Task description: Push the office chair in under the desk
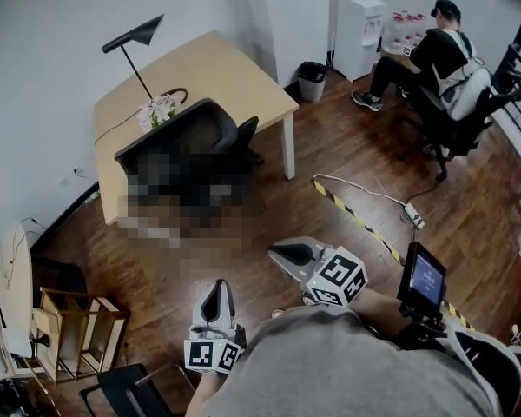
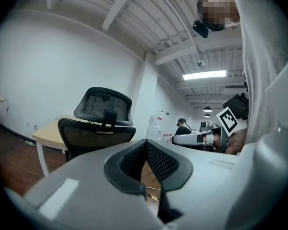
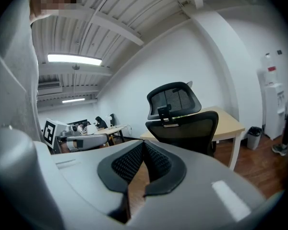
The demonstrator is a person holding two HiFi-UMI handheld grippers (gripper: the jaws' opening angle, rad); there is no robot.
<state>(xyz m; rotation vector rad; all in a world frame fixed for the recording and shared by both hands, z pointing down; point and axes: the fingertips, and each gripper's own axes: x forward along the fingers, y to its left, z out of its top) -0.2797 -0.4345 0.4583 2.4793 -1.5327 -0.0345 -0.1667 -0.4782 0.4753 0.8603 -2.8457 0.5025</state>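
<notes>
The office chair (image 1: 187,133) stands against the tabletop's (image 1: 217,68) near edge. The left gripper (image 1: 217,292) and right gripper (image 1: 280,254) are closed and empty, well apart from it.

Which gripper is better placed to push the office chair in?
Left, probably: left gripper is more squarely behind the office chair; right gripper is off to one side. Both shut, empty.

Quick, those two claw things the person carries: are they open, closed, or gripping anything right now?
Left gripper: closed, holding nothing.
Right gripper: closed, holding nothing.
</notes>
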